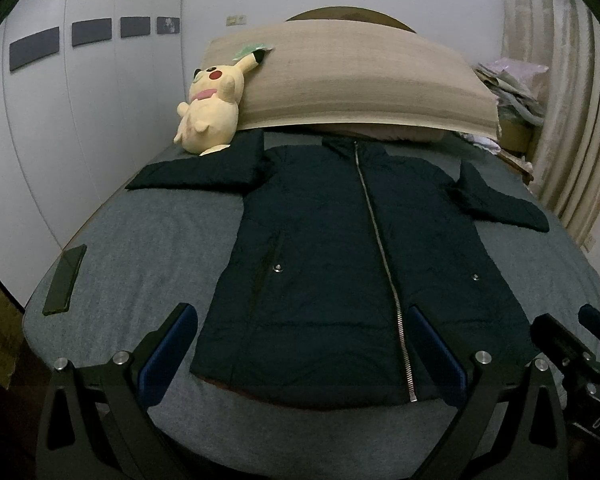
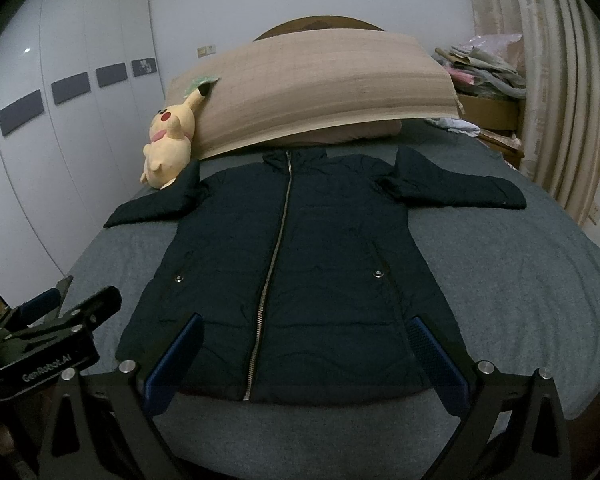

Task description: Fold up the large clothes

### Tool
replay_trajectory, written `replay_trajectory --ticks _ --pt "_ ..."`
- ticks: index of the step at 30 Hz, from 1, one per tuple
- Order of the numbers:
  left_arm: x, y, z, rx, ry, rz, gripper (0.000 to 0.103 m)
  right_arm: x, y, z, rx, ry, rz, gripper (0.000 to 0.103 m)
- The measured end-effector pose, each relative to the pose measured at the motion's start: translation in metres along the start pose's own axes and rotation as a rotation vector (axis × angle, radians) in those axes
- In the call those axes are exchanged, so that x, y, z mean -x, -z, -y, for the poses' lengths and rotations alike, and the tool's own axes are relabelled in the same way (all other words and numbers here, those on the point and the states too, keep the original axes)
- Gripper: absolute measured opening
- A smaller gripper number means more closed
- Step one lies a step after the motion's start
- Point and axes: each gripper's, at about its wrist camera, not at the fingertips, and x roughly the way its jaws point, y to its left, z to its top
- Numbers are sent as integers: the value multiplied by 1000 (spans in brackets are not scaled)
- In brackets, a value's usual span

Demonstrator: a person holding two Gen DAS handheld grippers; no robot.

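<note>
Jacket (image 1: 332, 264) flat on bed (image 1: 140, 248), zipped, sleeves out. Left gripper (image 1: 300, 344) and right gripper (image 2: 306, 356) hovering at hem, fingers spread, empty. Best start: pinch a sleeve cuff, fold inward.

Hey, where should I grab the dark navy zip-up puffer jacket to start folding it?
Probably take the dark navy zip-up puffer jacket by its sleeve cuffs, each tongs coming from its own outer side. The sleeves lie spread flat outward on the grey bedsheet, so their ends are free to pinch and fold inward.
</note>
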Motion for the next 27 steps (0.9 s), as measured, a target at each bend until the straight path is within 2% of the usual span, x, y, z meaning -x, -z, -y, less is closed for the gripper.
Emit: replay_trajectory --ticks 27 --pt "-8 3 -2 -10 -12 -23 103 -4 2 4 -5 2 -15 103"
